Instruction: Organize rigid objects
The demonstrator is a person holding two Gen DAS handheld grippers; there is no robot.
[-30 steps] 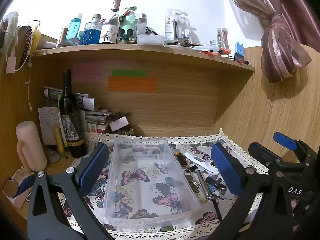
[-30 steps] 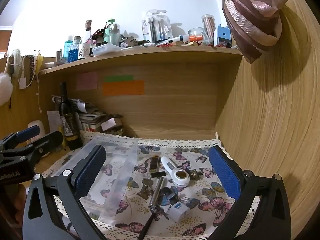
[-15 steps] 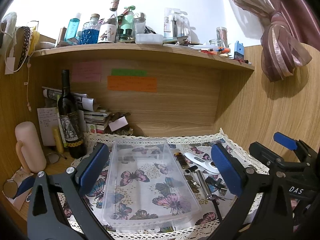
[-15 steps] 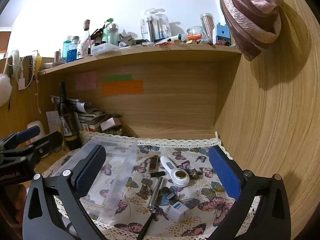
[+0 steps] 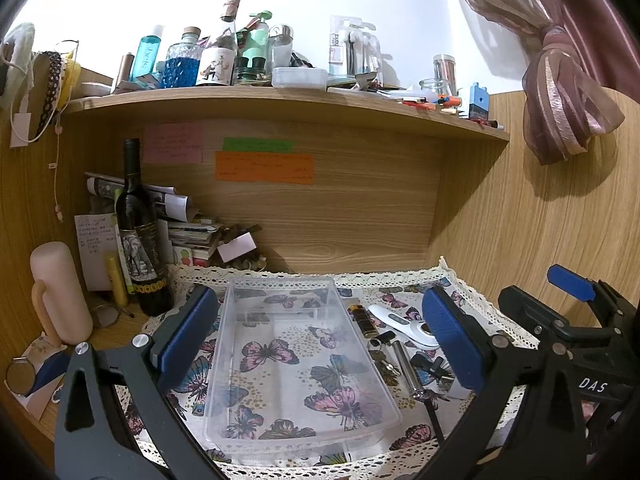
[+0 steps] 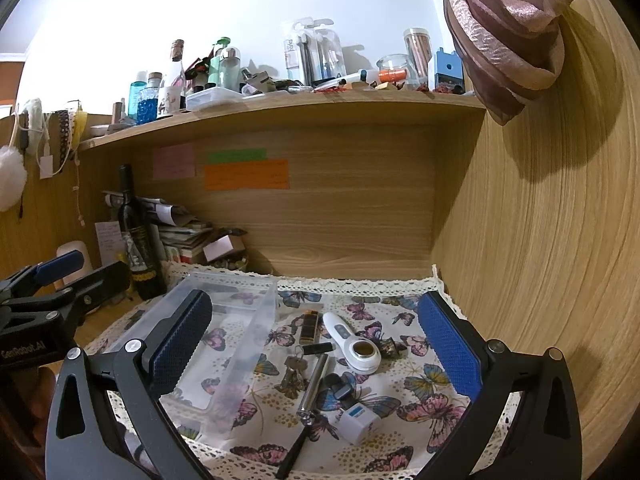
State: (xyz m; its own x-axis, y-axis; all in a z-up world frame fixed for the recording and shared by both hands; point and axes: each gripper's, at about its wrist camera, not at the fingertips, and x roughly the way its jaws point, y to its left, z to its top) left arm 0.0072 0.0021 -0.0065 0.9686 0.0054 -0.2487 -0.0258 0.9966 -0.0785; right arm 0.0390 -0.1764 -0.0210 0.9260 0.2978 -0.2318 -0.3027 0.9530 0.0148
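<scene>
two grippers carry the only print that reads clearly: "das" in white on the right gripper's body as seen from the left wrist view, and "genrobot.ai" on the left gripper's body at the left edge of the right wrist view. a teal bottle (image 5: 145, 57) on the shelf shows lettering, too warped to spell with confidence. the pink, green and orange sticky notes (image 5: 264, 166) on the back panel bear handwriting too small to read, and the wine bottle (image 5: 141, 240) has an elephant on its label.

left gripper (image 5: 320, 340): jaws spread wide, blue pads well apart, holding nothing; it hangs above the clear plastic tray (image 5: 298, 416), which lies on the butterfly cloth (image 5: 472, 304) with only the cloth's pattern showing through it.

right gripper (image 6: 316, 348): jaws likewise wide apart, touching nothing, hanging over the loose things to the right of the tray. those lie close together on the cloth: a white thermometer (image 6: 352, 342), a gold-and-black lighter (image 6: 310, 326), a bunch of keys (image 6: 294, 372), a metal cylinder (image 6: 314, 386), a small black piece (image 6: 318, 347) just beside the keys, a white and blue box (image 6: 358, 418) nearest the camera, and a dark pen (image 6: 292, 454) at the cloth's front edge.
</scene>
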